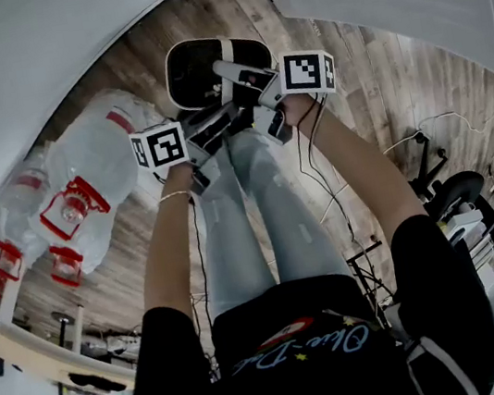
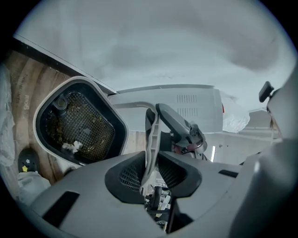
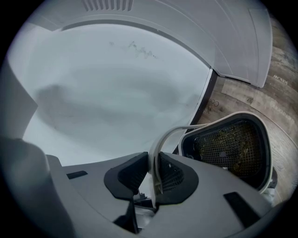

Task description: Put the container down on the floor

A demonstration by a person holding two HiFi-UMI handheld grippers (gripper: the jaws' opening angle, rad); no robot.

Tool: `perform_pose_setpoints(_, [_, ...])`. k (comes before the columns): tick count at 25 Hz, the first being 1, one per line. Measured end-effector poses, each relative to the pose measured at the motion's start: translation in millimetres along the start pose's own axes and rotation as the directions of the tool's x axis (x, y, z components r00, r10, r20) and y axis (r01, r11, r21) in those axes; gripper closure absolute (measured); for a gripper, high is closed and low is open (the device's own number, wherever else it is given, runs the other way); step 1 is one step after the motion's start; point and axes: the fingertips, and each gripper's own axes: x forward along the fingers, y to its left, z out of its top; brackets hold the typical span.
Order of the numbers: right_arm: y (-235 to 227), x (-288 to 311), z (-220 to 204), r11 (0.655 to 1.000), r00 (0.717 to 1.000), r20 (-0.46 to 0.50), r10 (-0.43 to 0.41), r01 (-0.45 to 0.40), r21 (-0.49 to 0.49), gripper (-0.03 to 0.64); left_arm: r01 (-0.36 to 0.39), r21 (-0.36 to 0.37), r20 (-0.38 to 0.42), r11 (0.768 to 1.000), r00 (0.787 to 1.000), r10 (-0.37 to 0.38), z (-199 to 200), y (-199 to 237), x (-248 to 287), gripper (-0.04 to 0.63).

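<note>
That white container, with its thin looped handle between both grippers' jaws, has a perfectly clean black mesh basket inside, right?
Not clean. The black mesh basket inside the white container is littered with brownish debris and a few pale scraps, as the left gripper view shows. The rest holds.

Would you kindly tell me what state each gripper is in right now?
Left gripper: white handle between its jaws; whether they grip it cannot be told.
Right gripper: closed on the white handle.
</note>
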Motion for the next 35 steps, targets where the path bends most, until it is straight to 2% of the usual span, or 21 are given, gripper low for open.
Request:
perform_pose_setpoints(8, [-29.1,10.1,5.0,0.999,1.000,0.004,-0.015,0.015,-0.039,0.563,-0.039,-0.001,-0.004,0.999,0.999,0.039,4.0,27.8,15.4,0.506])
perform_pose_setpoints(14, [-67.4,31.5,9.8,0.998,0.998,0.008,-0.060,0.060,-0.037,0.563,-0.059,-0.045,-0.032,0.997,0.998,0.058,10.3,70.8,26.3,0.502])
perform_pose_setpoints(35, [-135.0,42.5,-2.7,0.978,0.978,0.002,-0.207,0.207,-0.028,0.563,-0.175,-0.121,-0.067,0.977,0.983,0.168,-7.1,130.5,44.2,0.485])
